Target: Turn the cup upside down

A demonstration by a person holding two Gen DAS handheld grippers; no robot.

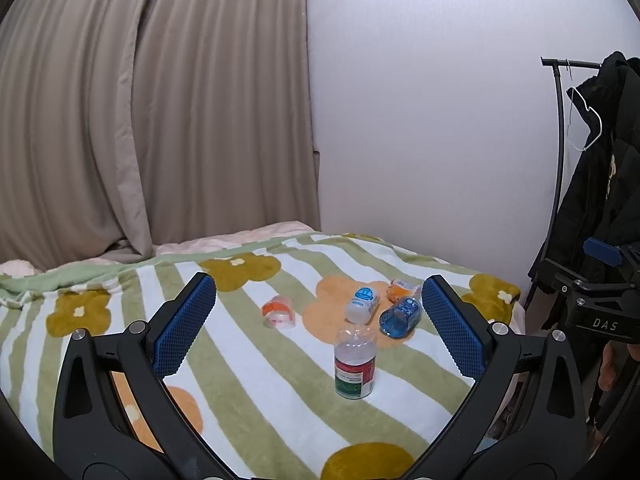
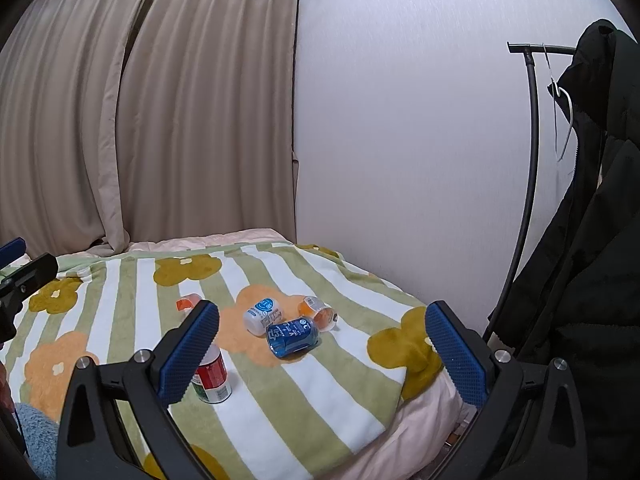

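Observation:
Several small labelled plastic cups sit on a flower-patterned blanket (image 1: 248, 380). One with a red and green label (image 1: 355, 364) (image 2: 212, 376) stands on end, clear rounded end up. A white and blue cup (image 1: 362, 305) (image 2: 264, 316), a blue cup (image 1: 400, 316) (image 2: 292, 336), an orange cup (image 1: 402, 289) (image 2: 320, 314) and a red and white cup (image 1: 279, 312) (image 2: 188, 303) lie on their sides. My left gripper (image 1: 319, 284) hangs open above and short of them, holding nothing. My right gripper (image 2: 323, 308) is open too, and its left finger hides part of the standing cup.
The blanket covers a bed against a white wall (image 1: 420, 120) and beige curtains (image 1: 140, 120). A coat rack with dark jackets (image 2: 580, 240) stands to the right of the bed. The bed's right edge (image 2: 432, 400) drops off near the rack.

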